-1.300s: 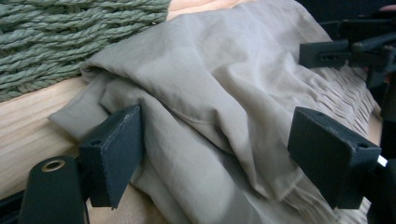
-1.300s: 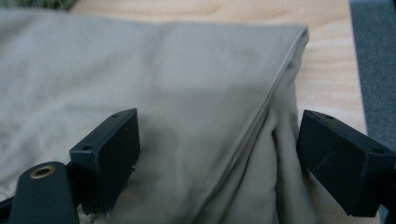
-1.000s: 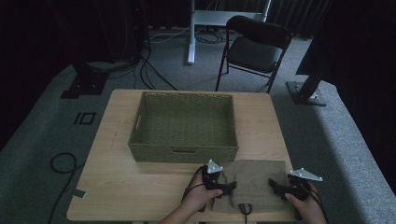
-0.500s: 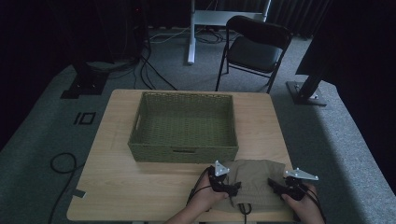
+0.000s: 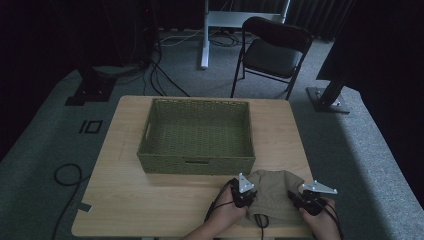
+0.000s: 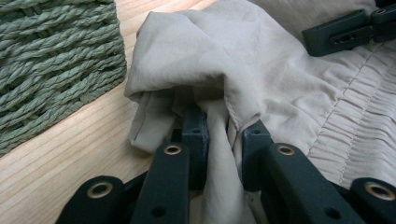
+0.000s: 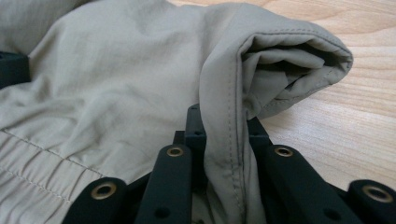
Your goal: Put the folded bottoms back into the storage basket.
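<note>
The left gripper point(image 6: 219, 140) and right gripper point(image 7: 224, 135) have each just clamped onto a pinched fold of the beige garment point(image 5: 272, 197). It is thin, creased cloth with stitched seams and a gathered waistband, lying on the worktop point(image 5: 150, 200) just before the woven basket point(image 5: 195, 162).

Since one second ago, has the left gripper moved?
Yes. The left gripper has shifted rightward along the basket front wall, onto the cloth.
</note>
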Action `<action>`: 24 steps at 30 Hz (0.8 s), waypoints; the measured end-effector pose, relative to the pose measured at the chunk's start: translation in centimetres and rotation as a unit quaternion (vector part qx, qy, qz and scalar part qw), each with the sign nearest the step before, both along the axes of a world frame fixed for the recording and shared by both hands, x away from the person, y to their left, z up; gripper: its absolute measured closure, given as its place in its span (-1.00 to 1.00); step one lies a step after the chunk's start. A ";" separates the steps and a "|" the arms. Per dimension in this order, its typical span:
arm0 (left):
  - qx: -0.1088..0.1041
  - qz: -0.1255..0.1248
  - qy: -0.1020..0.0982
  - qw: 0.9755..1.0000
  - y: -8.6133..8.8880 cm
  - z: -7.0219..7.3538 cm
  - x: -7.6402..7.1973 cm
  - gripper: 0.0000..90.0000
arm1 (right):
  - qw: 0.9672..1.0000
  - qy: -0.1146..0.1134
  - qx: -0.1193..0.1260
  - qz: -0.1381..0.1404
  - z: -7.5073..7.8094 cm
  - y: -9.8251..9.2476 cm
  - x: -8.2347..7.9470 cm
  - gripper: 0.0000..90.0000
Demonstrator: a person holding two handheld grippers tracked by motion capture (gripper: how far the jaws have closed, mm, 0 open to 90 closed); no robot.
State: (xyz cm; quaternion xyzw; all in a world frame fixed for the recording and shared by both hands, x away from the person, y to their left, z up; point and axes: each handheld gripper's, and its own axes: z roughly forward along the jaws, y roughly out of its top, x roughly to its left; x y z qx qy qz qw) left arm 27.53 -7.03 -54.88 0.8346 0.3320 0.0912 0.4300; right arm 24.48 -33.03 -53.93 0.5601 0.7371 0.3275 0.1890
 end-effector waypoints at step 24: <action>-0.059 -0.016 -0.036 0.997 1.7 6.2 -1.3 0.78 | 0.997 -0.035 0.075 0.004 4.5 -0.8 -1.3 0.78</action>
